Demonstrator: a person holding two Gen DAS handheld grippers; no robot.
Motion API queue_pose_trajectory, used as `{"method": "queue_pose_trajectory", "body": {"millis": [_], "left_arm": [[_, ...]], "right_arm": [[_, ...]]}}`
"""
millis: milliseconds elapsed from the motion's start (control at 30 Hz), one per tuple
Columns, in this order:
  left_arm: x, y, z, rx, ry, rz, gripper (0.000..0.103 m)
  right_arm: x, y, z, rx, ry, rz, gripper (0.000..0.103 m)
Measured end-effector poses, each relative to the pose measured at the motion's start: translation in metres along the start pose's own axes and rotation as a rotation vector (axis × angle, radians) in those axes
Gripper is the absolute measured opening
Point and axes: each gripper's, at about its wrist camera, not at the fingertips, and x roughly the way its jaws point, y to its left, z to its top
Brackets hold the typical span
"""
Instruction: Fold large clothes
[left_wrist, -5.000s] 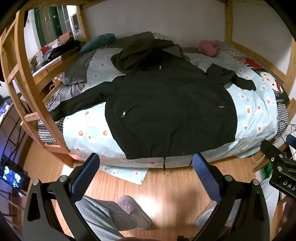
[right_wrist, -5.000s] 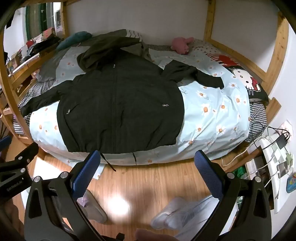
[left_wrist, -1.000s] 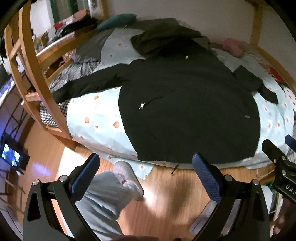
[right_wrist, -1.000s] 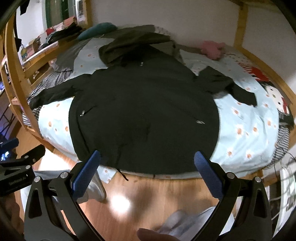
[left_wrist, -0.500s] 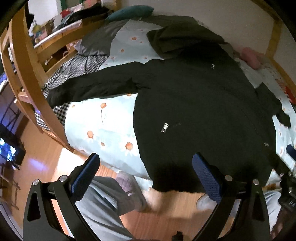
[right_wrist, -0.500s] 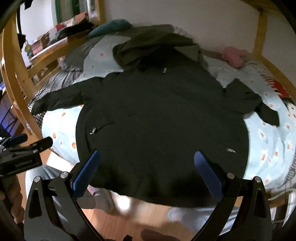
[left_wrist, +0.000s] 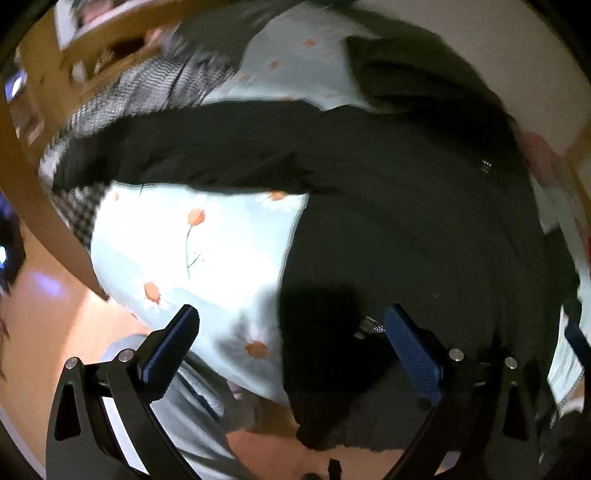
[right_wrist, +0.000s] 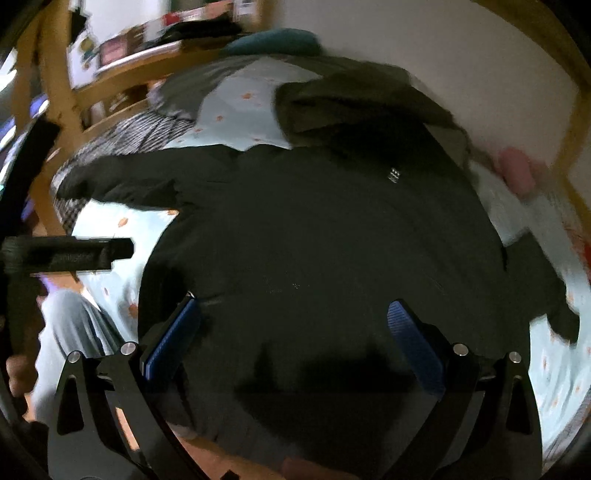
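Jacket: black jacket (right_wrist: 332, 240) spread flat on daisy-print sheet (left_wrist: 207, 254), hem hanging over near edge of bed, one sleeve (left_wrist: 177, 155) stretched out left.
Left gripper (left_wrist: 291, 343): blue pads wide apart, empty, over jacket's near left corner.
Right gripper (right_wrist: 293, 339): pads wide apart, empty, above jacket's lower front.
Writing: lettering on the left gripper's body in the right wrist view, too blurred to read.
Far right: pink soft toy (right_wrist: 517, 173).

Dim, motion-blurred fisheye views, dark vignetted corners
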Motion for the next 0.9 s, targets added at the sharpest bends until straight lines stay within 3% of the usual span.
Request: {"method": "queue_pose_trajectory", "body": {"millis": [200,367,467,533,700,867,900], "left_arm": [[0.040,0.051,0.030,-0.148,0.006,-0.032,0.098],[0.062,0.100,0.061,-0.324,-0.083,-0.178,0.098],[0.080,0.125,0.075,-0.440,-0.106,-0.204,0.098],[0.091,0.133,0.087,-0.458,-0.117,-0.229,0.098],[0.103,0.148,0.112,-0.453,-0.216,-0.270,0.098],[0.123,0.172,0.128,-0.526,-0.227,-0.433,0.098],[0.123,0.176,0.128,-0.535,-0.238,-0.452,0.098]], "right_arm": [[0.043,0.056,0.019,-0.217,-0.064,0.118,0.100],[0.071,0.102,0.035,-0.406,-0.217,0.100,0.100],[0.094,0.128,0.045,-0.518,-0.271,0.093,0.100],[0.103,0.143,0.047,-0.586,-0.319,0.092,0.100],[0.143,0.184,0.064,-0.759,-0.421,-0.043,0.100],[0.192,0.223,0.081,-0.948,-0.448,-0.141,0.100],[0.200,0.231,0.083,-0.990,-0.451,-0.121,0.100]]}}
